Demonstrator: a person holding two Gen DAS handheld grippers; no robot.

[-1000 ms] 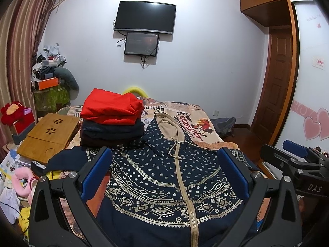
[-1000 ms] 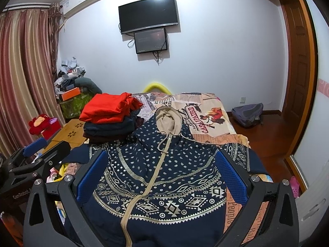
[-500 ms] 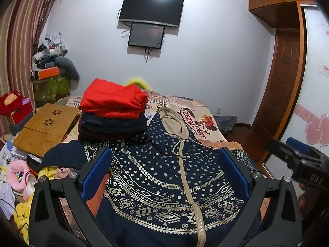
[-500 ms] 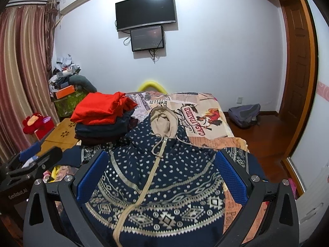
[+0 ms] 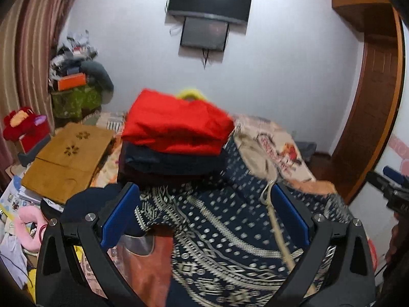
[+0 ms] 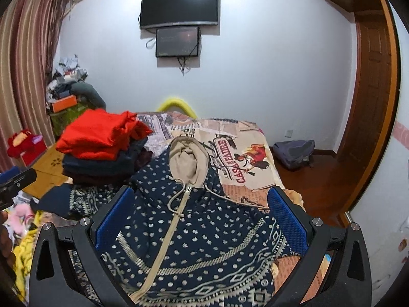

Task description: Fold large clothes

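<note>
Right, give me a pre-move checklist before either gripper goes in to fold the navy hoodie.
1. Left gripper open and holding nothing: ok.
2. Right gripper open and holding nothing: ok.
3. Navy hoodie spread on the bed, zipper side up, hood at the far end: ok.
4. Both sleeves visible for grasping: not ok; only the sleeve nearest the folded pile shows clearly.
5. Folded pile clear of the hoodie: cannot tell; it sits right at the shoulder and may overlap it.
6. Left wrist view sharp enough to aim: not ok, it is motion-blurred.
</note>
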